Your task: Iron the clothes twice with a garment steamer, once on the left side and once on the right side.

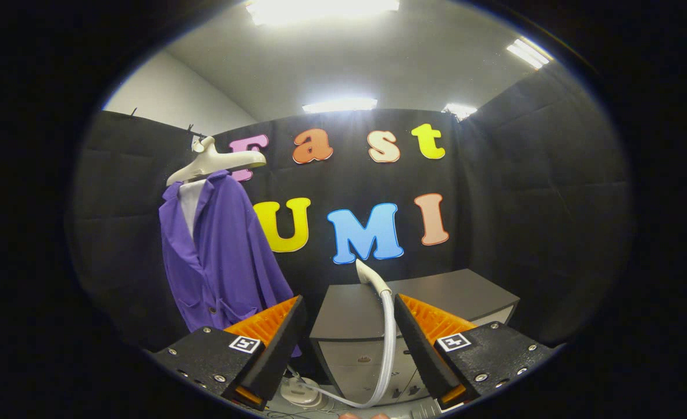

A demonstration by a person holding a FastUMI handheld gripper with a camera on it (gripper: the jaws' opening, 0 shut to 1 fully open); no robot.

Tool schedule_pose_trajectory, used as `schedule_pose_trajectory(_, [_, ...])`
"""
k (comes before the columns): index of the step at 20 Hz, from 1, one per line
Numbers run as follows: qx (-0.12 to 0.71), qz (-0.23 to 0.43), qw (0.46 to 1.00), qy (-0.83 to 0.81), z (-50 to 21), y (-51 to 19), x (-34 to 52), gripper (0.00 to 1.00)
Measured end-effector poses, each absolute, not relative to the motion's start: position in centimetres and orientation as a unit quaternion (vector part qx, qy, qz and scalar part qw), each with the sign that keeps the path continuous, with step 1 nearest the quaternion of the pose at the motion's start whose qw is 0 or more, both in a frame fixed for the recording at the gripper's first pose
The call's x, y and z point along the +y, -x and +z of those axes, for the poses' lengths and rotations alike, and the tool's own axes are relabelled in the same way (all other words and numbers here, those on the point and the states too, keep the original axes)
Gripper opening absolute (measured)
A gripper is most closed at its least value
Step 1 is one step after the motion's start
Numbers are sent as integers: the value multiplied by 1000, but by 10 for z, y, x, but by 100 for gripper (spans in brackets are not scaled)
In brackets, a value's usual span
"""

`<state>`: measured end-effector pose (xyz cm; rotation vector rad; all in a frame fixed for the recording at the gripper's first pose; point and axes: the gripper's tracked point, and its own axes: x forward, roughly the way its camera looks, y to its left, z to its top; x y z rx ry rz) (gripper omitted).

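A purple jacket hangs over a white inner piece on a pale hanger against the booth wall, beyond my left finger and off to the left. The white garment steamer head stands upright just ahead of the fingers, close to the right one. Its white hose drops along the inside of that finger and curves down to a round white base on the floor. My gripper is open, with a wide gap between the fingers and nothing pressed between them.
A grey cabinet with drawers stands right behind the steamer head, ahead and to the right. Black cloth walls close the booth at the back and on both sides. Thin cables lie on the floor by the base.
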<state>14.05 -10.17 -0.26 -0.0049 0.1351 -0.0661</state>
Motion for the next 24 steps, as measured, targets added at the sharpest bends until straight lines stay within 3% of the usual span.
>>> schedule_pose_trajectory(10, [150, -46, 980, -125, -39, -319, -186, 95])
schedule_pose_trajectory(24, [311, 21, 900, -305, -134, -445, -208, 95])
